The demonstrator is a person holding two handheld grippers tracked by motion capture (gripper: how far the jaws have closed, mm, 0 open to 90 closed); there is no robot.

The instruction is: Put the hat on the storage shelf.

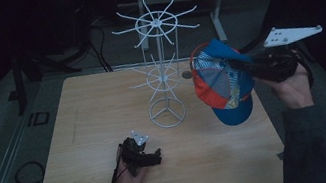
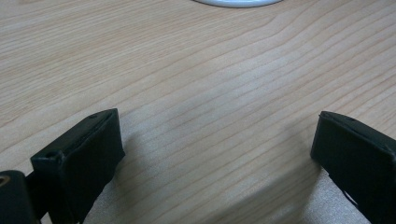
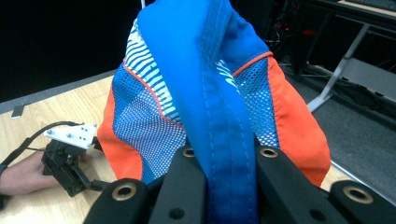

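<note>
**Right gripper holds cap in the air, left gripper idle on table**

Left side: left gripper (image 1: 155, 157) lies low on the light wooden tabletop (image 1: 89, 114), near the front edge, in the person's left hand (image 1: 128, 181). Jaws spread wide, nothing between them. Left gripper view confirms: both black pads (image 2: 79, 158) well apart over bare wood grain, with the rim of a white ring base at the top edge.

Centre: white wire display stand (image 1: 161, 71) upright on the table, two tiers of radiating spokes and a round ring base (image 1: 168, 113). Nothing hangs on it.

Right side: blue, orange and white mesh baseball cap (image 1: 222, 81) is off the table, held up just right of the stand's lower tier, at the table's right edge. Blue brim points down, crown up. Cap and stand look apart; can't tell for sure in the high view.

Right gripper (image 1: 248, 69) in the person's right hand (image 1: 295, 88), pointing left, clamped on the cap. Right gripper view: jaws pinched tight on a fold of blue fabric (image 3: 224, 140), mesh and orange panels hanging either side.
</note>
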